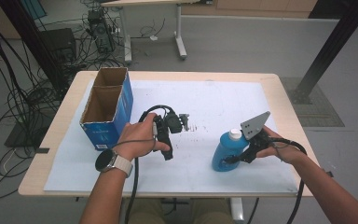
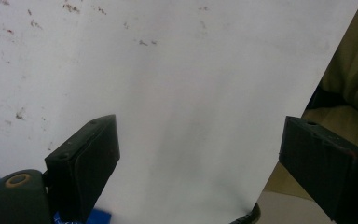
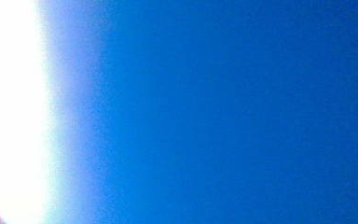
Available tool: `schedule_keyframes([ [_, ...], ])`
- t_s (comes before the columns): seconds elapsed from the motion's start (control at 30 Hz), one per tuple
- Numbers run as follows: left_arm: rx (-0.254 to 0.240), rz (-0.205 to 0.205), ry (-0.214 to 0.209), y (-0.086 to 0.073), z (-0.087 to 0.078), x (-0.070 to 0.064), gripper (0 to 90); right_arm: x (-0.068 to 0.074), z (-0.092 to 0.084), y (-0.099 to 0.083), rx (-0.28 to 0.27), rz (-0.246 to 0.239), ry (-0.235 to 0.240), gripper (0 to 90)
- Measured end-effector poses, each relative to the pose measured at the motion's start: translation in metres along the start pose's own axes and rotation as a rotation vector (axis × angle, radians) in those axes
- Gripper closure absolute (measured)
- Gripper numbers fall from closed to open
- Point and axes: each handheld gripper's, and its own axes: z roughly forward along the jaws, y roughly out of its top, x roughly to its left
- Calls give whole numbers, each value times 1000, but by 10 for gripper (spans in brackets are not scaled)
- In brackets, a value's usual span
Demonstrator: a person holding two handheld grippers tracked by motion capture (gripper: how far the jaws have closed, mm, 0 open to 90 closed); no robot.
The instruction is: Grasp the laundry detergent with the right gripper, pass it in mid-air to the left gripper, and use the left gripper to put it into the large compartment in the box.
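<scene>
So the blue bottle point(image 1: 227, 151) stands upright on the surface, long axis vertical, and the right gripper point(image 1: 235, 159) comes at it from its right side with the fingers clamped low on the body, so the right hand is clearly the one on the job. The left gripper point(image 1: 168, 151) sits well off to the bottle's left, fingers point(image 2: 86, 158) spread apart with nothing between them, just white surface point(image 2: 191, 93).

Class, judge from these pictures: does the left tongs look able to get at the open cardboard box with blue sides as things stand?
Probably yes. The left tongs stands open and empty over the white sheet, and the cardboard box with blue sides sits just beside the left hand, with nothing between them.
</scene>
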Motion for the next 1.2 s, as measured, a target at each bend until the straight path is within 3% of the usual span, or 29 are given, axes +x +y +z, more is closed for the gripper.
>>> schedule_keyframes([
  [1.2,4,-2,11,-4,-6,0,118,-1,0,0,3,10,7,428],
])
